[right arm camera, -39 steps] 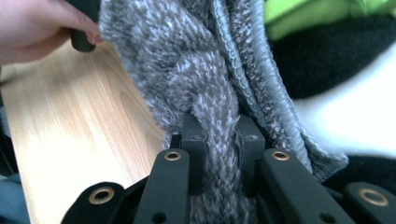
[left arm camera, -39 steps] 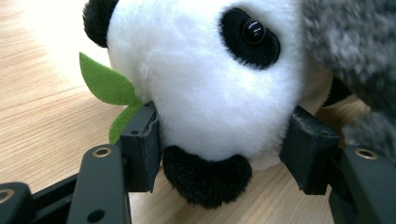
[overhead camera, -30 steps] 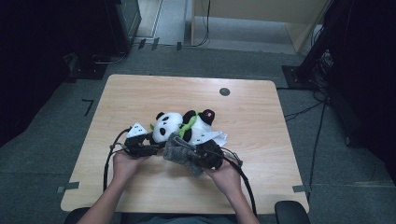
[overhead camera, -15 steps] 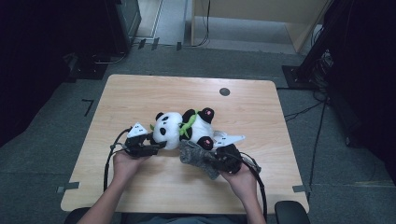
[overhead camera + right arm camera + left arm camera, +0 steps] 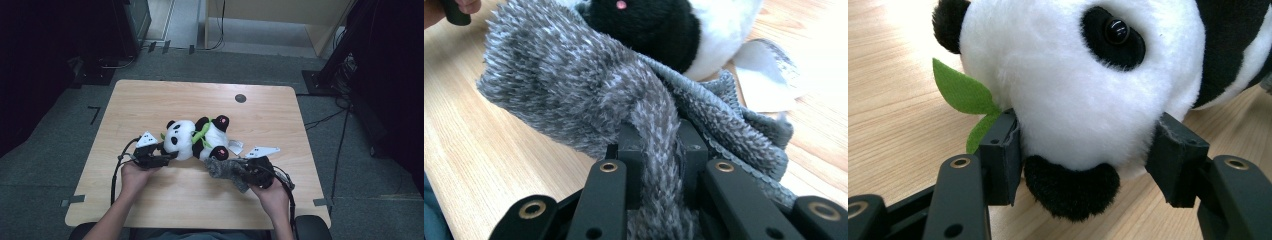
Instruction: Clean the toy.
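High view: I see the wooden table [image 5: 150,100] with the person's forearms coming in from the bottom edge.
Left gripper [image 5: 167,157]: I have it clamped on the head of the toy panda [image 5: 197,140]; it has held its place while the other hand worked.
Left gripper view: my two jaws press into the white plush of the panda [image 5: 1088,85] at either side of the head, with a black ear hanging between them and a green felt leaf [image 5: 963,95] poking out beside one jaw.
Panda's place: lying on its side at mid-table, head toward the left gripper, feet toward the right.
Grey fuzzy cloth [image 5: 225,169]: it lies just below the panda's feet, close against them, bunched in my right gripper [image 5: 245,172].
Right gripper view: my jaws are pinched fully together on a fold of the grey cloth [image 5: 574,85], which drapes up and over toward the panda's black foot.
White tag [image 5: 235,147]: flat on the table beside the panda's feet.
What changed: compared with a second ago, the right hand has slid rightward across the table and taken the cloth with it, so it now sits more to the right of the panda's lower end.
My reading: I judge the cloth is being drawn off or along the toy while the left grip anchors it; the panda has barely shifted, so the anchor is working.
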{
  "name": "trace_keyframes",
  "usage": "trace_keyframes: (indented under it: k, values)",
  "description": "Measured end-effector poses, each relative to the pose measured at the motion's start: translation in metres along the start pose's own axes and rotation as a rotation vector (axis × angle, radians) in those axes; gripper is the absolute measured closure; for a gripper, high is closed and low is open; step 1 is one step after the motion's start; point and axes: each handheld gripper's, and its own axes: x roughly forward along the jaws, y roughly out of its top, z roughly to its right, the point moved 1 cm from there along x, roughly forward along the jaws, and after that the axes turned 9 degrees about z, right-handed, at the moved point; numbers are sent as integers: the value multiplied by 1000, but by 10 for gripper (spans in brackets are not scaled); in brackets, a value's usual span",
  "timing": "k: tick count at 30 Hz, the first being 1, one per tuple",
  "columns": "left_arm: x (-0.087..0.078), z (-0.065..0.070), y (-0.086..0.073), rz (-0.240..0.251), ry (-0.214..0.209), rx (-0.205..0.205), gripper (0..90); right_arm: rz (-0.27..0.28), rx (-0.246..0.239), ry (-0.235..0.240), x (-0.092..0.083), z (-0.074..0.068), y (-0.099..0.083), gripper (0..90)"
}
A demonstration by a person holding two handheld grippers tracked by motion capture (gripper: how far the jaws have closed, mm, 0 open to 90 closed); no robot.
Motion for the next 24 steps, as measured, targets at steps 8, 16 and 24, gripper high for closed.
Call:
trace_keyframes:
  k: [8, 16, 24]
  values:
    - [0, 0, 0, -1, 1, 0, 383, 17, -46, 111, -1, -12, 4, 789]
    - [0, 0, 0, 0, 2, -1, 382, 14, -101, 189, 13, -36, 19, 789]
    - [0, 0, 0, -1, 2, 1, 382, -2, -165, 264, 55, -65, 43, 788]
